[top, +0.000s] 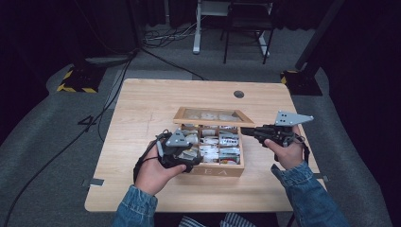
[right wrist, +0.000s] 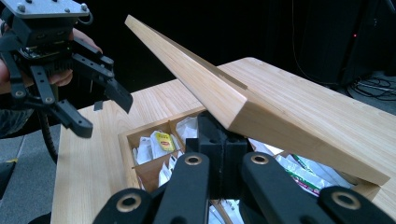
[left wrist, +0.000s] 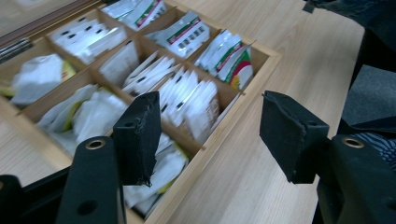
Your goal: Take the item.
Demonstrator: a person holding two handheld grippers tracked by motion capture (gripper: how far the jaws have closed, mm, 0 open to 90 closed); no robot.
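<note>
High view, tea box: a wooden tea box [top: 215, 163] sits at the centre of the frame on a pale wooden table [top: 142, 109], its front wall lettered.
Lid: the glass-paned lid [top: 213, 115] stands raised along the box's upper edge; in the right gripper view the lid [right wrist: 261, 102] slants across the middle of the frame, from the upper left down to the right.
Contents: compartments hold white tea bags [top: 222, 144]; in the left gripper view the packets [left wrist: 187, 100] fill the upper left and centre, some with red and green print.
Right gripper: right of the box in the high view, the right gripper [top: 247, 131] points left at the box's upper right corner. In the right gripper view its jaws are pressed together at the lower centre, just under the lid's near corner; whether they touch the wood cannot be told.
Left gripper: at the box's lower left corner in the high view, the left gripper [top: 191, 163] is spread apart. In the left gripper view its pads [left wrist: 137, 135] hang above the box's near edge with nothing between them.
Hands: denim sleeves [top: 307, 194] enter from the bottom edge.
Surroundings: grey floor [top: 47, 142] with black cables [top: 101, 113] at the left.
</note>
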